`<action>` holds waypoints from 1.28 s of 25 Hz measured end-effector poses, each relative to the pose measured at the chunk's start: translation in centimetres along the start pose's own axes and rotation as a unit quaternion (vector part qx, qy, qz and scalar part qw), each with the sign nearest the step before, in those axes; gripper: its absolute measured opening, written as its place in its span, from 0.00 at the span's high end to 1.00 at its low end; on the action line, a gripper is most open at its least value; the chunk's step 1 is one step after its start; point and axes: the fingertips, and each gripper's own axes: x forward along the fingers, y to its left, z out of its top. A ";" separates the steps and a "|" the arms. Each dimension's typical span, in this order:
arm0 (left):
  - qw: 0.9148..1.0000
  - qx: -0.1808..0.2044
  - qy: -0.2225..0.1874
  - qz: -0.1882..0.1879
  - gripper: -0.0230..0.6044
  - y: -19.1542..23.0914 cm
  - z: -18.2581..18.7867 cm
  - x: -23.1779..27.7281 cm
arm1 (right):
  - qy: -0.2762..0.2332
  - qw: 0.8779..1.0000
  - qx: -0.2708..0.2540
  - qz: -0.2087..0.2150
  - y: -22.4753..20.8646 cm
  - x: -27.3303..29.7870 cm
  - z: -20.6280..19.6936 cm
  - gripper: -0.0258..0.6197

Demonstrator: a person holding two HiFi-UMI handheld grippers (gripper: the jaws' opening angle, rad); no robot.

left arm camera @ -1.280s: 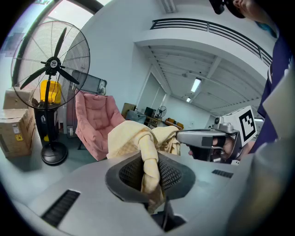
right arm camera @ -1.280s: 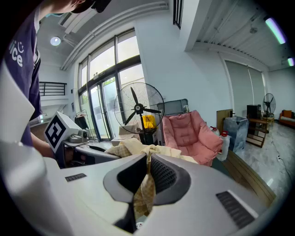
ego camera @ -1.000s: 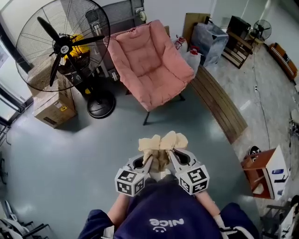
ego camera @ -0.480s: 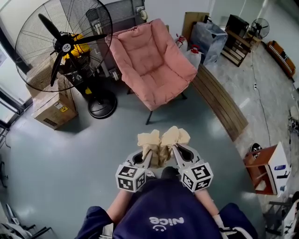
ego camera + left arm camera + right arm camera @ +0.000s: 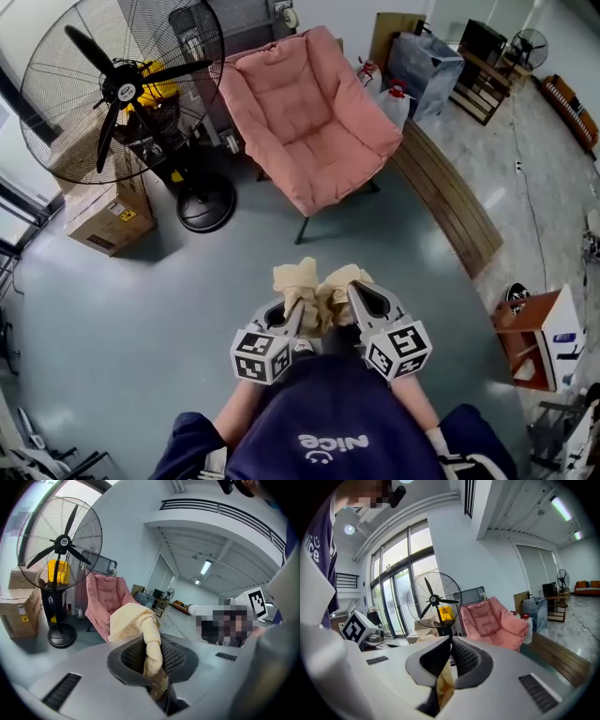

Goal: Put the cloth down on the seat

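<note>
Left tongs (image 5: 300, 315) and right tongs (image 5: 350, 296) still pinch the cloth (image 5: 302, 279), short of the pink chair (image 5: 309, 122).

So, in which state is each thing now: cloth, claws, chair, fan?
cloth: bunched, held up off the floor
left claw: shut on the cloth
right claw: shut on the cloth
pink chair: empty, cloth not yet on it
fan: blades standing still

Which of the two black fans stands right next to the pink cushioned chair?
The large black wire-cage pedestal fan, left of the pink cushioned chair; the small fan stands far off by the wooden shelves.
</note>
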 end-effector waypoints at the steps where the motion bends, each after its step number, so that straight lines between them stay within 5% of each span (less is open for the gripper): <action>1: 1.000 -0.003 -0.003 0.003 0.87 0.1 0.4 0.7 | -0.001 1.000 -0.001 0.008 -0.4 0.7 0.4 0.88; 6: 1.000 -0.027 0.002 0.013 0.88 0.7 2.1 4.9 | 0.031 0.999 0.013 0.029 -4.5 3.8 0.4 0.88; 11: 1.000 -0.011 -0.004 0.020 0.88 0.8 5.5 9.5 | 0.047 0.998 0.002 0.043 -9.3 6.9 1.8 0.88; 21: 0.989 -0.061 -0.101 0.084 0.88 4.5 15.1 14.1 | 0.065 0.994 0.022 0.085 -16.8 12.6 4.5 0.86; 25: 0.985 -0.060 -0.130 0.092 0.88 4.1 19.1 16.0 | 0.098 0.990 0.020 0.103 -19.4 13.9 3.9 0.68; 32: 0.986 -0.057 -0.135 0.078 0.88 2.0 24.3 20.3 | 0.133 0.983 -0.039 0.122 -22.1 15.5 2.7 0.61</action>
